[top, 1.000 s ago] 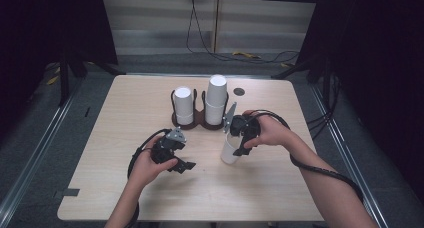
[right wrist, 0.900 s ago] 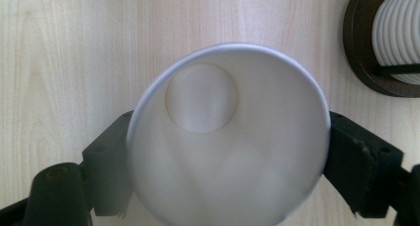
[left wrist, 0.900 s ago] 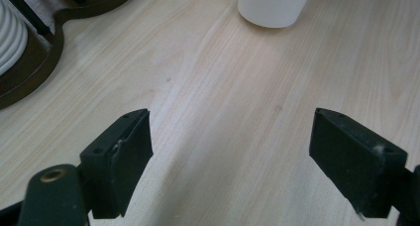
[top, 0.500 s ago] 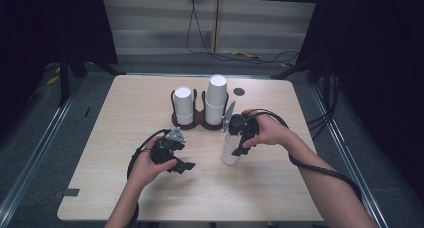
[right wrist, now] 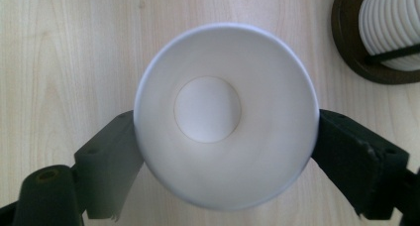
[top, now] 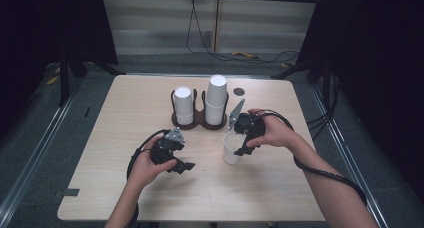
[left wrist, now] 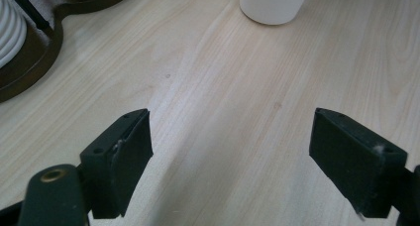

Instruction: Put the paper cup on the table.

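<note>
While the right gripper has just been opening around the upright cup between its jaws, seemingly letting go, the left gripper waits spread and empty; next, lift straight up clear.

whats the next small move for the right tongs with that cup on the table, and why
Probably lift the right tongs straight up off the white cup. The cup stands upright, mouth up, on the table, and the jaws, which have just been opening, flank its rim with no clear squeeze. It looks set down, so clearing it comes next.
</note>
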Demonstrator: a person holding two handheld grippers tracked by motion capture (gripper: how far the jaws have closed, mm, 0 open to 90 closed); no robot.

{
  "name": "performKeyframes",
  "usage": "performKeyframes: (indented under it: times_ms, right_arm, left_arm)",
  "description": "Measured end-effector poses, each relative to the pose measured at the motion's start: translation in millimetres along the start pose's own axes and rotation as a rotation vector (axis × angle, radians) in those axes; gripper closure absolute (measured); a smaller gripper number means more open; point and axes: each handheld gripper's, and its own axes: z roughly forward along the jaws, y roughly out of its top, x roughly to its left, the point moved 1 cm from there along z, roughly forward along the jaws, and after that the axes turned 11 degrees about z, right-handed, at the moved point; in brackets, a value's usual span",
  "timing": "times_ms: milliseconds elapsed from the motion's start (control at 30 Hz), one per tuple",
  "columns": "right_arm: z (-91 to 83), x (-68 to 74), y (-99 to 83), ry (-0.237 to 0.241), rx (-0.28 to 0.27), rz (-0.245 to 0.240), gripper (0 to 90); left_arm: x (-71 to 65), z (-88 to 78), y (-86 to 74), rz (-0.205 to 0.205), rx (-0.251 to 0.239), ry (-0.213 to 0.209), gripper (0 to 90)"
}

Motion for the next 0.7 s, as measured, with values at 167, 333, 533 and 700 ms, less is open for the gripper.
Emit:
performKeyframes:
  times_ms: [167, 333, 533, 700]
  right_arm:
    - [-4.3, -1.0, -14.0, 0.01, -0.037, 0.027, 14.2]
    - [-7.7, -1.4, -28.3, 0.002, -0.061, 0.037, 14.1]
    - [-8.0, -3.4, -48.1, 0.0, -0.093, 0.062, 14.3]
    - [-8.4, -5.3, -63.5, 0.002, -0.134, 0.085, 14.1]
  left_arm:
    - [-1.1, -0.3, 0.6, -0.006, -0.002, 0.006, 16.7]
    - [-1.6, 0.2, -0.1, -0.008, 0.007, -0.001, 16.7]
    - [-0.8, 0.2, -0.5, -0.004, 0.007, 0.0, 16.7]
    - [-1.0, 0.5, -1.1, -0.012, 0.002, 0.009, 16.6]
